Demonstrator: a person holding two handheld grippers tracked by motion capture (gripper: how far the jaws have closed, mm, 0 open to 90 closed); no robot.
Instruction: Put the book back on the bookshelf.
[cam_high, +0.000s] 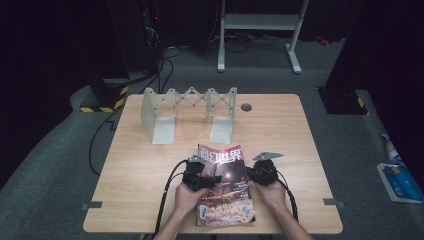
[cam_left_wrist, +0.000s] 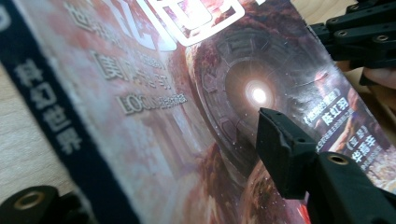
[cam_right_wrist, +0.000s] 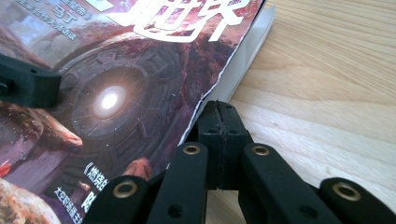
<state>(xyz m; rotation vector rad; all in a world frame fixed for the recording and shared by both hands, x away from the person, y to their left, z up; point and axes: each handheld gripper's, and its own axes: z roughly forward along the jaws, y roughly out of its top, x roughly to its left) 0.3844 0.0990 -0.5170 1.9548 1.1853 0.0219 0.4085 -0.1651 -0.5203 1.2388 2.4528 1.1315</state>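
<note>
1. A magazine lies flat at the near middle of a wooden table, its top edge pointing away from the person and tilted slightly to one side.
2. The left gripper reaches in over the magazine's left edge. In the left gripper view, one black jaw hovers over the cover near a bright spot of light in the artwork, and the other jaw sits low beside the dark spine, on the table side.
3. The left jaws are spread, with the spine edge of the magazine between them; neither jaw visibly presses on it.
4. The right gripper sits at the magazine's right edge. In the right gripper view its two jaws are pressed together, tips meeting just at the slightly ragged edge of the cover. Whether they pinch that edge or merely touch it I cannot tell.
5. The cover is glossy, in reddish-brown tones, showing a round stone tunnel with a glowing white centre. Large white characters run across the top, smaller text sits down the sides, and the spine is dark blue with pale characters.
6. Beyond the magazine, well apart, a pale folding rack stands at the far side of the table.
</note>
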